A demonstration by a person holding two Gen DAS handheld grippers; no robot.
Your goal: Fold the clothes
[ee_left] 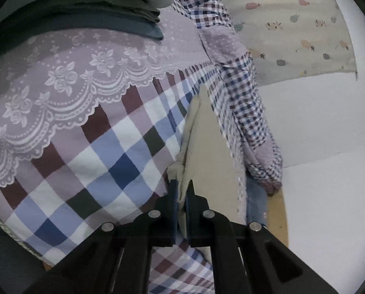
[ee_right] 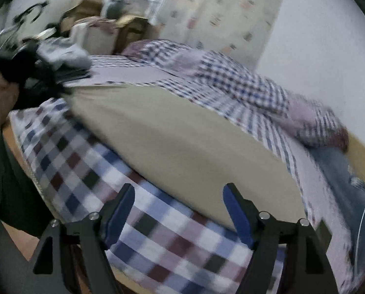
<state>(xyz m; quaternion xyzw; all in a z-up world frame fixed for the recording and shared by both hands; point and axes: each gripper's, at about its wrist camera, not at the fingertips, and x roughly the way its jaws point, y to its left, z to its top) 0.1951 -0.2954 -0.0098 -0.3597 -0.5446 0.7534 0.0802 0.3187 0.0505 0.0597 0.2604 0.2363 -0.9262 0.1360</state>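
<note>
From the left wrist, the left gripper [ee_left: 181,191] pinches the beige cloth [ee_left: 202,142], which lies on the checked cover [ee_left: 113,161] near its right edge.

From the right wrist, the right gripper [ee_right: 178,196] gapes wide above the cover's front edge [ee_right: 158,232], the beige cloth [ee_right: 177,134] spread just beyond.

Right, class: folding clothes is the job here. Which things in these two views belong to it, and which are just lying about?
Part of the job:
- beige garment
- left tongs, shut on the beige garment
- right tongs, open over the table
- folded pile
- small-check shirt

Just lying about:
- checked tablecloth
- fruit-print curtain
- cardboard boxes
</note>
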